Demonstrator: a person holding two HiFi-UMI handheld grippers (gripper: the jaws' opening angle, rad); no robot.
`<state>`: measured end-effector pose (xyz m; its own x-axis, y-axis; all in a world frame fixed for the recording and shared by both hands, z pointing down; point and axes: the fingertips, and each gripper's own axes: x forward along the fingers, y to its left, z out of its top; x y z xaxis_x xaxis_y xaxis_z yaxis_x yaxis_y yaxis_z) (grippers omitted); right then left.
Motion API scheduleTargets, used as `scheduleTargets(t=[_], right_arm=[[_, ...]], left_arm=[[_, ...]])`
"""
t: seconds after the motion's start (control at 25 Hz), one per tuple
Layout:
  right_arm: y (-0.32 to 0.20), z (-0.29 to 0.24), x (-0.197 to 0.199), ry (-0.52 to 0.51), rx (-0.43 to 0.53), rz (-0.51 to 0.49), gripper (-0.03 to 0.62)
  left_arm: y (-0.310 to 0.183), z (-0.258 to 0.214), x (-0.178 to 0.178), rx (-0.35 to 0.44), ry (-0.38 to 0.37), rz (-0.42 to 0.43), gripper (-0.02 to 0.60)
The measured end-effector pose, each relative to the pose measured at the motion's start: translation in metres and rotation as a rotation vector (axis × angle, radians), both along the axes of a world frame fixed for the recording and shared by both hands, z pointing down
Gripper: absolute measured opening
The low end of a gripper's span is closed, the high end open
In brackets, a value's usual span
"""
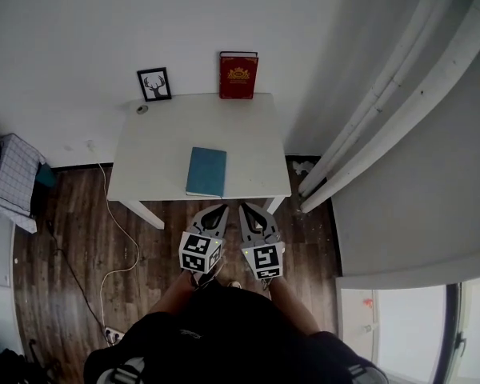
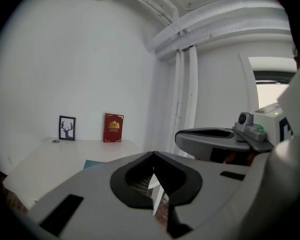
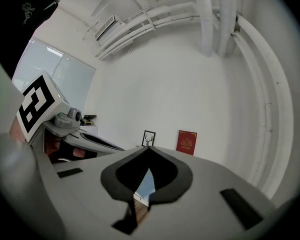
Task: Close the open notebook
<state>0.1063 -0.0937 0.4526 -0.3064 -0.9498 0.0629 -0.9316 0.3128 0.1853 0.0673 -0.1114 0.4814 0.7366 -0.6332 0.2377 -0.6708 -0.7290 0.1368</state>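
A teal notebook (image 1: 206, 171) lies closed on the white table (image 1: 160, 146), near its front edge. My two grippers hover side by side in front of the table, over the floor and apart from the notebook. The left gripper (image 1: 222, 209) is shut with its jaws tip to tip and nothing between them; in its own view the left gripper (image 2: 153, 154) covers most of the table, with a corner of the notebook (image 2: 92, 163) showing. The right gripper (image 1: 245, 208) is shut and empty too, and in its own view the right gripper (image 3: 149, 149) points level at the far wall.
A framed deer picture (image 1: 154, 84) and a red book (image 1: 238, 75) lean on the wall at the table's back edge. A small round object (image 1: 142, 110) lies near the picture. White pipes (image 1: 384, 110) run at the right. A white cable (image 1: 120, 238) trails over the wooden floor at the left.
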Motion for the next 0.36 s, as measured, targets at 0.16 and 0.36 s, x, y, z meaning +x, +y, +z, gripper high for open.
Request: scheduleTargets(t=[0.16,0.36], right_arm=[[0.005,-0.001,0.006,0.005,0.002,0.012,0.023],[0.026,0.007,-0.004,0.008,-0.032,-0.009,0.023]], left_arm=[[0.002,-0.001,0.001,-0.003,-0.012,-0.003,0.003],[0.022,0.002,0.002,-0.023,-0.018,0.008,0.003]])
